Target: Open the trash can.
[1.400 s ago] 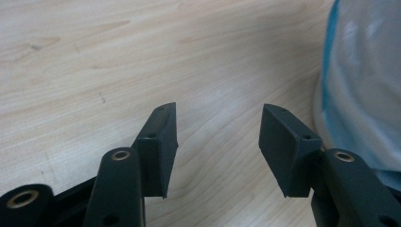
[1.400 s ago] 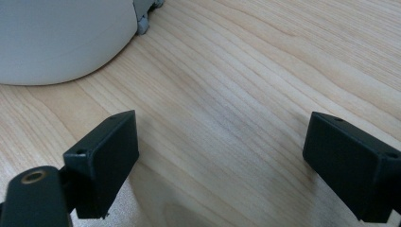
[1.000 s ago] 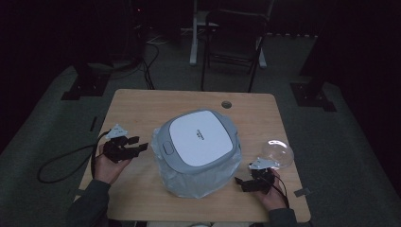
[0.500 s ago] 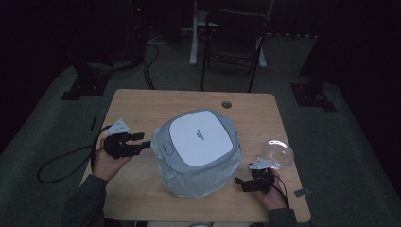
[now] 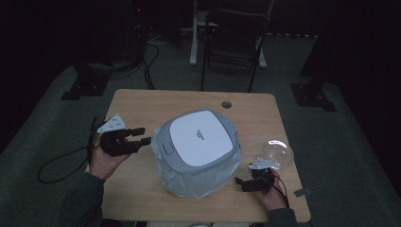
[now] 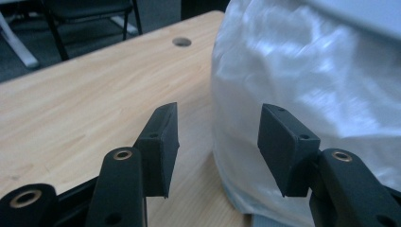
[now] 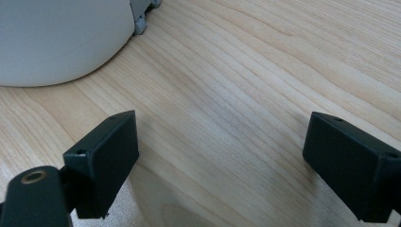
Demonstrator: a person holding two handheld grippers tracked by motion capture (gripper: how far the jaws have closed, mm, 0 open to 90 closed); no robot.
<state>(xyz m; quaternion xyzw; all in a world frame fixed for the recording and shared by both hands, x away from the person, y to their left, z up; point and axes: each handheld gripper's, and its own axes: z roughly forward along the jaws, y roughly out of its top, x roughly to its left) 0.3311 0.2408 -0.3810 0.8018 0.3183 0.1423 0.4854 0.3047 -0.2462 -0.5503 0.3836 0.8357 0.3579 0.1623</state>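
A white and grey square appliance (image 5: 199, 137) stands in the middle of the wooden table (image 5: 142, 106), wrapped below its lid in a clear plastic bag (image 5: 189, 182). My left gripper (image 5: 143, 135) is open at the appliance's left side, its tips close to the bag. In the left gripper view the bag (image 6: 302, 75) sits just beyond the open left gripper (image 6: 217, 137), with nothing between the jaws. My right gripper (image 5: 240, 182) is open low at the appliance's front right corner. The right gripper view has the open right gripper (image 7: 220, 156) over bare wood, the appliance's white base (image 7: 61, 38) at upper left.
A clear glass dome (image 5: 277, 152) lies at the table's right edge, just behind the right hand. A cable hole (image 5: 226, 104) sits near the far edge. A dark chair (image 5: 234, 33) stands beyond the table. A black cable (image 5: 52, 165) trails off the left side.
My left gripper has moved right, toward the appliance's bagged side. The right gripper has stayed in place.
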